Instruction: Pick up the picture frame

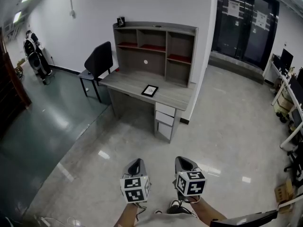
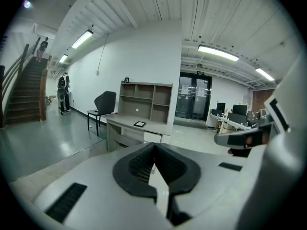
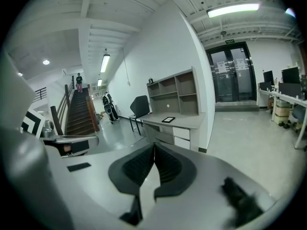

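The picture frame lies on the desk, well beyond the left gripper and right gripper, fingers together, empty.

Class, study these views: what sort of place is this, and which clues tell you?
Probably an open office hall: a shelved desk, a row of monitors and glass double doors.

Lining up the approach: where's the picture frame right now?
Head view, upper centre: the picture frame lies flat on the desk near its front edge, just above the drawers.
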{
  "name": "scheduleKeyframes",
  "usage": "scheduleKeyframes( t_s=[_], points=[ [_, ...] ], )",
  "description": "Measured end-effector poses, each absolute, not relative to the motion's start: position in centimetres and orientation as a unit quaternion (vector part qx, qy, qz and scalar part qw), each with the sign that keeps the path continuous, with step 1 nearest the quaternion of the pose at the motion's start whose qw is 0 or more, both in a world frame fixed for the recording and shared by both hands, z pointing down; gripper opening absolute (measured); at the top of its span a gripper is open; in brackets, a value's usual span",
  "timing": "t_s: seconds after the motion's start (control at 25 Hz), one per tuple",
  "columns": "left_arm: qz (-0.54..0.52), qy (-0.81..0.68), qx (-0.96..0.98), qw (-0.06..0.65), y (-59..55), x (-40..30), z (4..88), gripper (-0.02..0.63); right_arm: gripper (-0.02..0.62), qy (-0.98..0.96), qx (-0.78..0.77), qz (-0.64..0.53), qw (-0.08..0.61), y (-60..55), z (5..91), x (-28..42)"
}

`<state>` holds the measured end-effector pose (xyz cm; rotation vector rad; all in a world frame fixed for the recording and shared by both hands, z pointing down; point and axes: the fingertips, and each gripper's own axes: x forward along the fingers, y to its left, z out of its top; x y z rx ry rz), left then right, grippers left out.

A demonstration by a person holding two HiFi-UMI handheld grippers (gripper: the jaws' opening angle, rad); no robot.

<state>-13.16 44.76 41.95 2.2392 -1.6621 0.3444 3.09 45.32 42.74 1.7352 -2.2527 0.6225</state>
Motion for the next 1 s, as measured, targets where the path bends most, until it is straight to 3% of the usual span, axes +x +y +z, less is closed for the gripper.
scheduleKeyframes(
  t_s=[1.0],
  points=[
    [0.127, -0.599, 0.77, 0.179, 37.5, -13.9, 44.3, 0.012, 0.032, -0.759, 0.597, 0.226, 0.127, 37.4, 45.1, 3.6]
  ],
)
